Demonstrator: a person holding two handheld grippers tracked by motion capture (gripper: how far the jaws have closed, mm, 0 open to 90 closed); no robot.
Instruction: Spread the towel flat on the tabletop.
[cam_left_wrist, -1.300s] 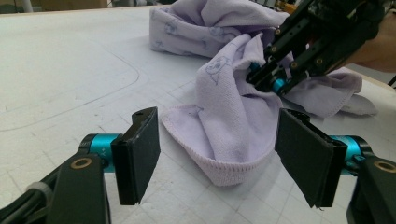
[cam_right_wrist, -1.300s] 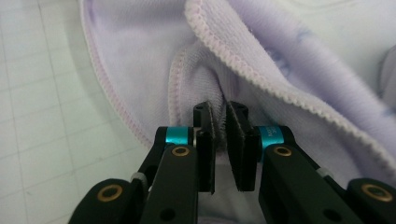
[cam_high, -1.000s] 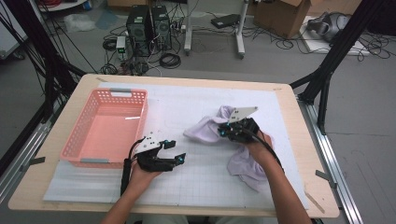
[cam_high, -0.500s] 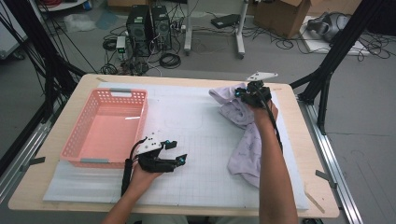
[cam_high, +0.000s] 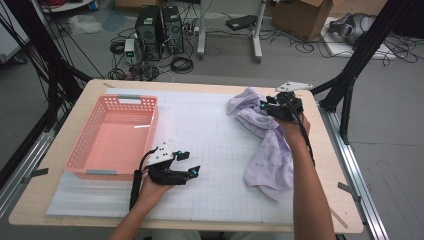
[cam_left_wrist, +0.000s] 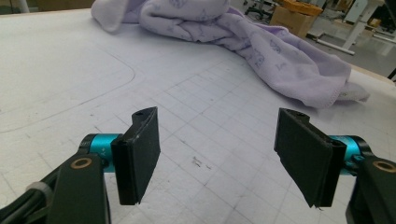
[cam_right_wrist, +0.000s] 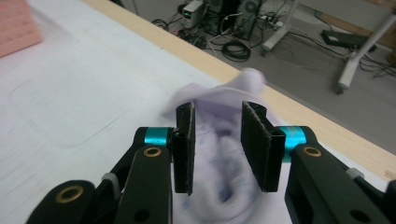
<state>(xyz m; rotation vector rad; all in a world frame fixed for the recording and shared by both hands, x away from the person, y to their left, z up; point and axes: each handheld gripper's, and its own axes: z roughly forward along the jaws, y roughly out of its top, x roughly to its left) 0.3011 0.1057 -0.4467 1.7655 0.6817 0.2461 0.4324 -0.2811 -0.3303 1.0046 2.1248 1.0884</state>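
Note:
A lilac towel (cam_high: 270, 150) lies stretched along the right side of the white mat, its far end bunched near the table's back edge. My right gripper (cam_high: 267, 107) hovers over that bunched end. Its jaws have just been opening, and in the right gripper view they (cam_right_wrist: 218, 112) stand parted, with the blurred towel (cam_right_wrist: 233, 93) lying slack beneath and beyond them. My left gripper (cam_high: 192, 163) rests low on the mat at the front left, open with nothing between its pads (cam_left_wrist: 217, 154). Ahead of it, the towel (cam_left_wrist: 261, 42) lies across the mat.
A pink plastic basket (cam_high: 131, 98) stands empty on the left of the table. The white gridded mat (cam_high: 215, 150) covers most of the wooden tabletop. Black frame posts stand at the table's sides, and cables and computer cases sit on the floor beyond.
My right gripper carried the towel's end from mid-table toward the far right corner, stretching the cloth out, then its jaws parted. The left gripper has stayed put.

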